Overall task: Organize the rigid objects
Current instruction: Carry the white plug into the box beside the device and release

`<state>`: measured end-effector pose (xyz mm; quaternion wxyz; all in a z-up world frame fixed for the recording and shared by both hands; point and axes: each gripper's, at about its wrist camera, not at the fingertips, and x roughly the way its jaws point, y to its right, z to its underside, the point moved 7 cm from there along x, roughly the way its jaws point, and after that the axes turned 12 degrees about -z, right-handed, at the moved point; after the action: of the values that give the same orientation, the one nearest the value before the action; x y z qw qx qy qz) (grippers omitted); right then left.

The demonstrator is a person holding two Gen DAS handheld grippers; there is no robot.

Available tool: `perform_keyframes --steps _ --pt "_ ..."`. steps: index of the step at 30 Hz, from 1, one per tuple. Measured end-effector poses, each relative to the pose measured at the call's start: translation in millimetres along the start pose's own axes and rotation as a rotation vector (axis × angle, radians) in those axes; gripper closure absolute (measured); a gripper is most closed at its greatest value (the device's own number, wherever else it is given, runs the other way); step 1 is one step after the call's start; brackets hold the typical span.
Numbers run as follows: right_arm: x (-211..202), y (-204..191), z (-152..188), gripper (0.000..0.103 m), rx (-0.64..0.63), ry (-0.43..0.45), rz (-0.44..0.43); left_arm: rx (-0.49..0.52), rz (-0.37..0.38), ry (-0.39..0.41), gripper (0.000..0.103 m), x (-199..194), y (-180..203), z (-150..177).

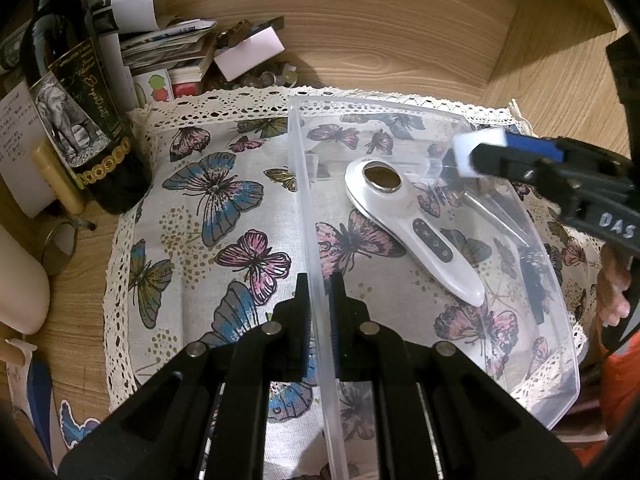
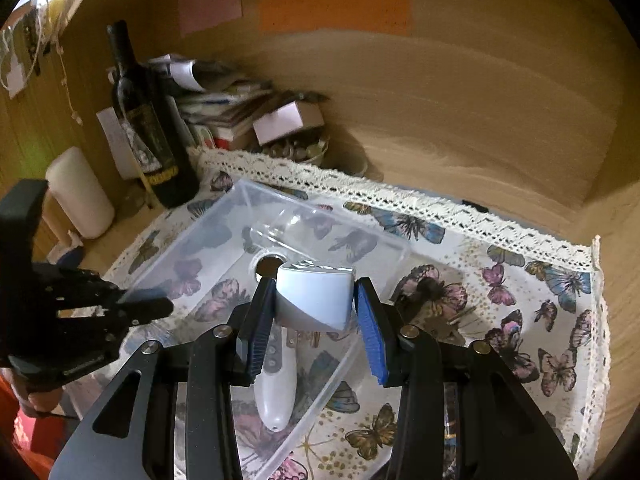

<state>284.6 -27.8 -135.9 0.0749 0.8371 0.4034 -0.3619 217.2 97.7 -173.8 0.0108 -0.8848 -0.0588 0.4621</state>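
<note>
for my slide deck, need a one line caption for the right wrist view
Right gripper carries a white wedge-shaped block over a clear plastic bin holding a white handheld device.

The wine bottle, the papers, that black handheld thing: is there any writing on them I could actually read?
"DAS": white letters on the right tool's black body, cut off at the picture's edge.
Wine bottle: gold script above an elephant picture, too distorted to read.
White paper slip beside it: print too small.
Orange wall note: blurred.

bottle (image 1: pixel 76 120) blocks far left; bin (image 1: pixel 520 216) top open
</note>
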Motion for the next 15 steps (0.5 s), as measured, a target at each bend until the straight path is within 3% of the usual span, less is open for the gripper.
perform_keyframes --steps 15 --pt "25 -1 6 0.065 -0.024 -0.078 -0.007 -0.001 0.010 0.002 0.094 0 1 0"
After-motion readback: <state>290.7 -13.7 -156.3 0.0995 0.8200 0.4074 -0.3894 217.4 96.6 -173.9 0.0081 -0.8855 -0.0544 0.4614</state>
